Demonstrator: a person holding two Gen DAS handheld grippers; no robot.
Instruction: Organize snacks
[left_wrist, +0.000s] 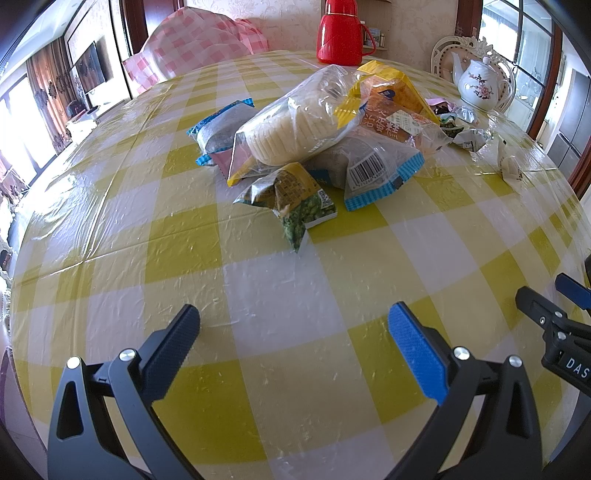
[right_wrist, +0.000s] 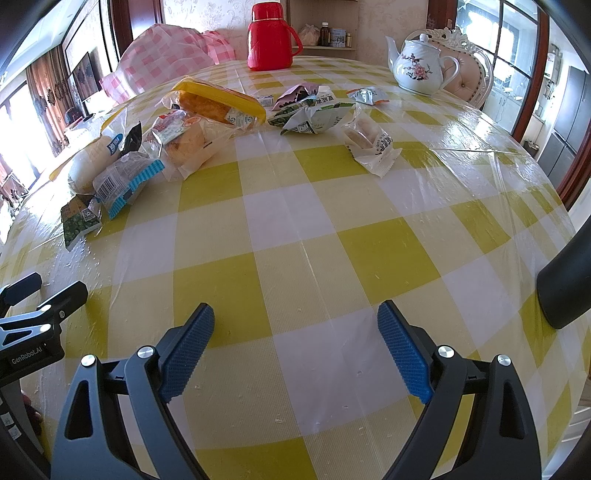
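Green pea packet (left_wrist: 295, 199), corner toward camera

Right gripper (right_wrist: 295, 345) jaws wide apart, empty, over bare checked tablecloth (right_wrist: 303, 236). Left gripper (right_wrist: 40, 291) at left edge, also apart. Snack pile (right_wrist: 155, 147) far left, small packets (right_wrist: 317, 114) mid-table, one white packet (right_wrist: 369, 144) apart to their right. Red flask (right_wrist: 269, 37) and teapot (right_wrist: 419, 66) at far edge.

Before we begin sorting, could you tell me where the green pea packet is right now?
The green pea packet lies on the checked tablecloth at the near edge of the snack pile, beside the blue-edged barcode bag; the right wrist view shows it far left.
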